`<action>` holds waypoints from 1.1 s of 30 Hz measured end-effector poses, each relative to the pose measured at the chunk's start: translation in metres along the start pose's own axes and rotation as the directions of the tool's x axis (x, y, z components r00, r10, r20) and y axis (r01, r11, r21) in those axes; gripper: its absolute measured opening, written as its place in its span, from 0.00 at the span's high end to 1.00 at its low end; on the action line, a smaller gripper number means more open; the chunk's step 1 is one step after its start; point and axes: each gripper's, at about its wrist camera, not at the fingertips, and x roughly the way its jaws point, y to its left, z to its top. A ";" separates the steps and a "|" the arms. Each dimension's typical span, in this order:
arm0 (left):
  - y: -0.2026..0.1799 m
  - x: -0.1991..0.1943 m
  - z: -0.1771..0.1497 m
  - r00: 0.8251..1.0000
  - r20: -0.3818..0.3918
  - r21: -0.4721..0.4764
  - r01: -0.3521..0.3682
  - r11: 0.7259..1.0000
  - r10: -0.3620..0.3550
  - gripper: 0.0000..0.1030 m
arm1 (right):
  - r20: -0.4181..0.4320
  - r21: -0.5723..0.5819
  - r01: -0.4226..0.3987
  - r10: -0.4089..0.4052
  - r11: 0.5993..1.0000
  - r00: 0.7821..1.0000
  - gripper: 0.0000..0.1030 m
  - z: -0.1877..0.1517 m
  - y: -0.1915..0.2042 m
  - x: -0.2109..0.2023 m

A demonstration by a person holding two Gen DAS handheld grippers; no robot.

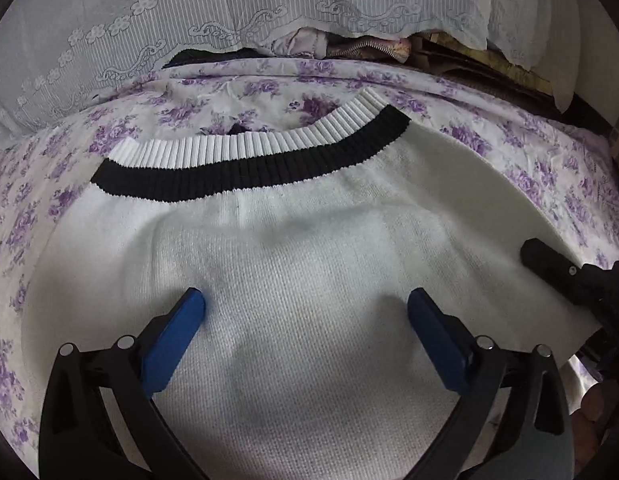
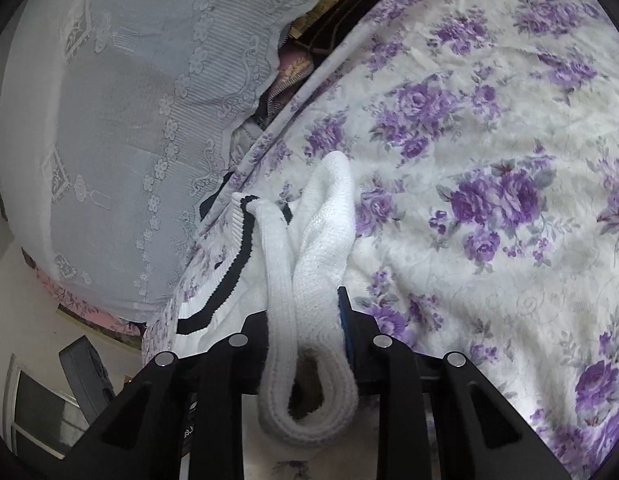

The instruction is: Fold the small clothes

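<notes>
A small white knit sweater point(image 1: 293, 264) with a black-and-white ribbed hem point(image 1: 245, 160) lies flat on a purple-flowered sheet point(image 1: 529, 168). My left gripper point(image 1: 305, 304) is open, its blue pads point(image 1: 177, 336) spread just above the sweater's middle. My right gripper point(image 2: 305, 312) is shut on a bunched fold of the white sweater point(image 2: 309, 264) at its right edge, with a loop of knit hanging back between the fingers. In the left wrist view the right gripper shows as a black finger point(image 1: 549, 260) on the sweater's right edge.
A pale lace-trimmed cover point(image 1: 189, 12) drapes over things behind the sheet, also in the right wrist view point(image 2: 129, 120). A crumpled zippered garment point(image 1: 365, 48) lies in the gap under it. Open flowered sheet point(image 2: 509, 160) spreads right of the sweater.
</notes>
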 end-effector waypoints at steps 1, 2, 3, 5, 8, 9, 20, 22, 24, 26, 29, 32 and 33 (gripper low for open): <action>0.003 -0.001 0.001 1.000 -0.005 -0.012 0.019 1.000 -0.019 0.05 | 0.014 -0.049 -0.001 0.001 0.999 1.000 0.76 -0.002 0.012 -0.004; 0.004 -0.002 0.003 0.999 -0.008 -0.020 0.033 0.999 -0.033 0.05 | 0.022 -0.082 -0.007 0.009 0.997 1.000 0.76 -0.003 0.022 -0.007; 0.007 -0.003 0.006 0.999 -0.013 -0.029 0.051 0.998 -0.052 0.05 | 0.027 -0.105 -0.015 0.018 0.994 0.999 0.76 -0.005 0.030 -0.009; 0.014 -0.004 0.012 0.996 -0.016 -0.055 0.088 0.995 -0.089 0.05 | 0.036 -0.160 -0.015 0.021 0.987 0.999 0.76 -0.010 0.046 -0.012; 0.027 0.000 0.025 0.991 -0.034 -0.093 0.124 0.988 -0.128 0.05 | 0.055 -0.251 0.012 0.001 0.968 0.998 0.76 -0.019 0.069 -0.014; 0.031 0.004 0.030 0.990 -0.048 -0.094 0.126 0.988 -0.131 0.05 | 0.058 -0.279 0.018 -0.001 0.960 0.998 0.76 -0.022 0.076 -0.014; 0.072 -0.002 0.040 0.986 -0.031 -0.183 0.157 0.971 -0.165 0.05 | 0.043 -0.432 0.021 -0.002 0.902 0.999 0.76 -0.050 0.136 -0.009; 0.086 -0.010 0.040 0.981 -0.018 -0.208 0.184 0.961 -0.192 0.05 | 0.029 -0.440 0.015 -0.003 0.898 1.000 0.76 -0.056 0.145 -0.005; 0.094 -0.020 0.042 0.977 -0.011 -0.201 0.207 0.958 -0.213 0.05 | 0.013 -0.444 0.006 0.000 0.896 1.000 0.76 -0.064 0.156 -0.001; 0.098 -0.034 0.042 0.980 0.005 -0.172 0.197 0.965 -0.199 0.05 | -0.003 -0.452 -0.006 0.005 0.892 1.000 0.76 -0.072 0.167 0.005; 0.106 -0.052 0.039 0.986 0.027 -0.125 0.167 0.978 -0.165 0.05 | -0.016 -0.474 -0.008 0.000 0.881 1.000 0.76 -0.086 0.185 0.015; 0.130 -0.060 0.034 0.984 0.036 -0.147 0.178 0.973 -0.175 0.05 | -0.045 -0.490 -0.025 0.003 0.871 0.999 0.76 -0.099 0.201 0.025; 0.139 -0.060 0.031 0.980 0.032 -0.169 0.200 0.965 -0.197 0.05 | -0.049 -0.499 -0.027 0.003 0.866 0.999 0.76 -0.104 0.205 0.026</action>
